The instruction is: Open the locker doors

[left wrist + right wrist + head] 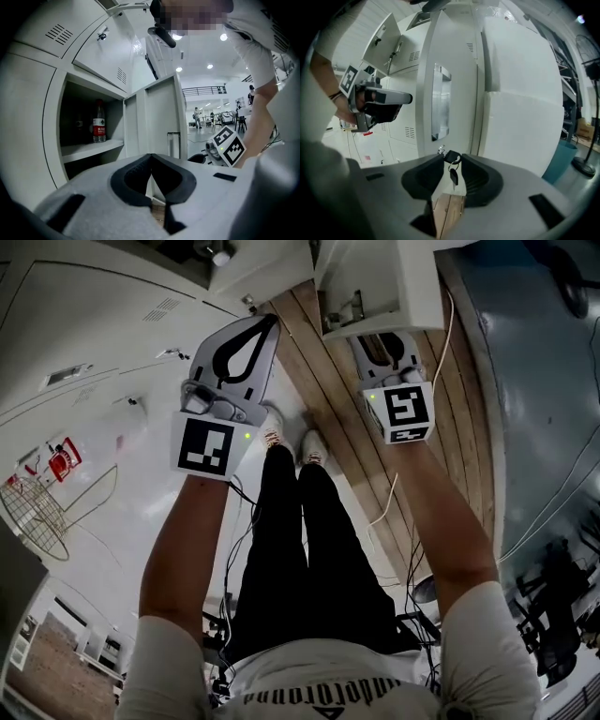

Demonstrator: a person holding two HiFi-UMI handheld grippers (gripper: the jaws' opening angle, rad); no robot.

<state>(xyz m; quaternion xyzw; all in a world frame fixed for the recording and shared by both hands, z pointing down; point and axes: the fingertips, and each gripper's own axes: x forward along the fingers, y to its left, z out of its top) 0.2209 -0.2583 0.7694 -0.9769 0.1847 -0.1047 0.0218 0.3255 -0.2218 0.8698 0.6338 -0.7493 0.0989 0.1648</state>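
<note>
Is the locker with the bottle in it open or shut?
Open. Its door stands swung out, and the bottle on the shelf inside is in plain view.

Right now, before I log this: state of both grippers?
Left gripper: shut, empty.
Right gripper: jaws narrowly apart around the black-headed key in the pale metal locker door; whether they press it cannot be told.

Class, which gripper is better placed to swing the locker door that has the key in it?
Right. The right gripper has its jaws around the key in that locker door. The left gripper is shut, empty, and faces an already open compartment holding a bottle.
</note>
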